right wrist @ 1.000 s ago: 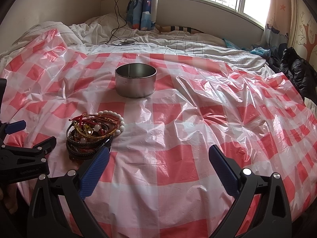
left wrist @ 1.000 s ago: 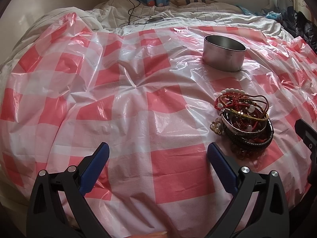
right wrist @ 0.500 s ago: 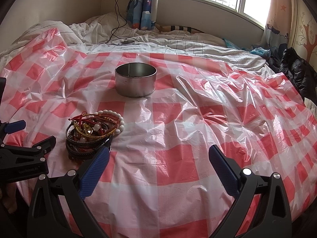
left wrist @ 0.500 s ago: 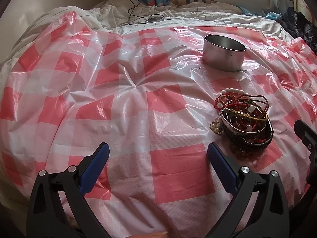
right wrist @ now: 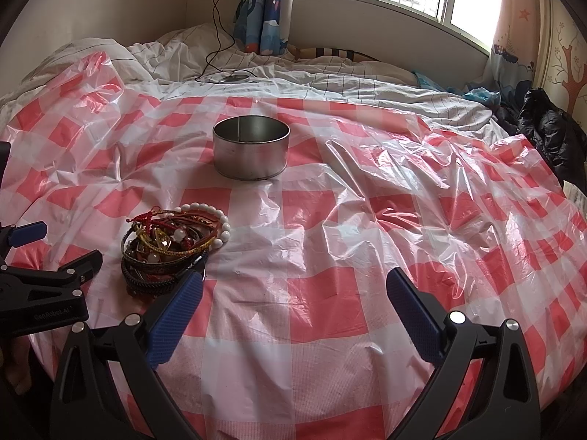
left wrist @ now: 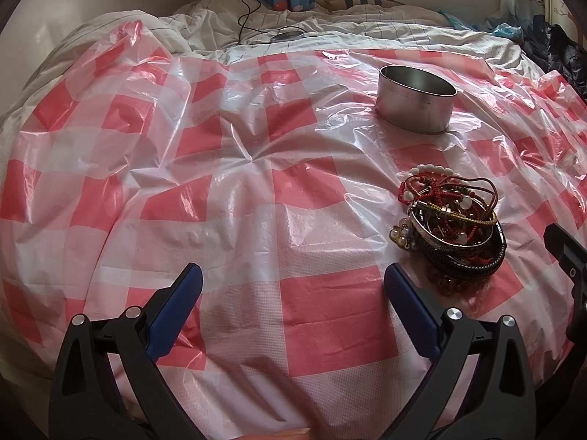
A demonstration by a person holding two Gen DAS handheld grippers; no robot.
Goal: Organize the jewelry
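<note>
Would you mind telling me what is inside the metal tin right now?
The metal tin shows only bare inner wall; its floor is hidden by the near rim. The bracelet pile sits outside it on the checked plastic sheet.

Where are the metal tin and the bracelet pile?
tin [right wrist: 250, 159], right wrist view, front wall.
bracelet pile [left wrist: 453, 225], left wrist view, middle of the heap.
</note>
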